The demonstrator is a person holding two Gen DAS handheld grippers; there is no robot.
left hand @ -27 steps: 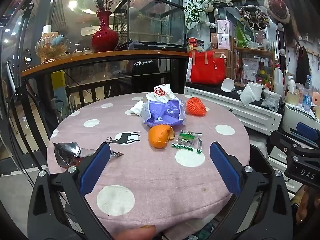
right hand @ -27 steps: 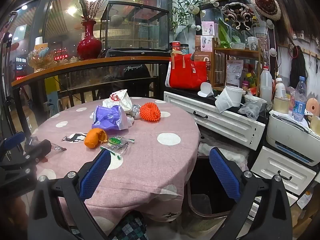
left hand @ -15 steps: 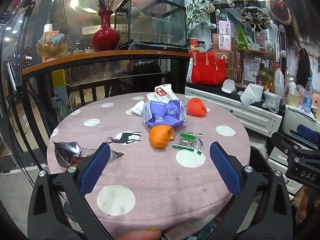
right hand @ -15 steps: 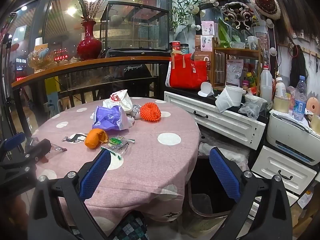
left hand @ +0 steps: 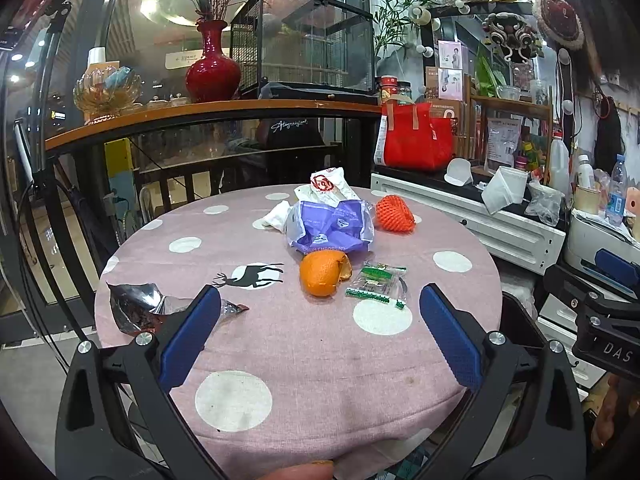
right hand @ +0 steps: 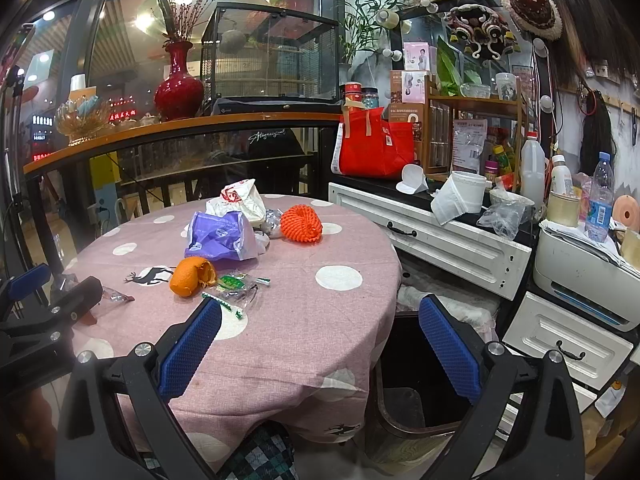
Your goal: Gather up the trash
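The round table (left hand: 280,340) is bare along its near edge; the trash lies from its middle to the far side. The left gripper (left hand: 320,312) hangs over that near part, fingers spread as wide as they go, holding nothing. The right gripper (right hand: 320,320) hangs over the table's right edge, equally wide and empty.

Orange peel (left hand: 324,272) and a green wrapper (left hand: 378,282) lie mid-table, the purple bag (left hand: 330,228), white bag (left hand: 326,186) and orange net (left hand: 394,214) farther off. The foil (left hand: 136,308) at the left edge is partly hidden by a left finger.

A dark bin (right hand: 416,392) stands right of the table; its contents cannot be made out.
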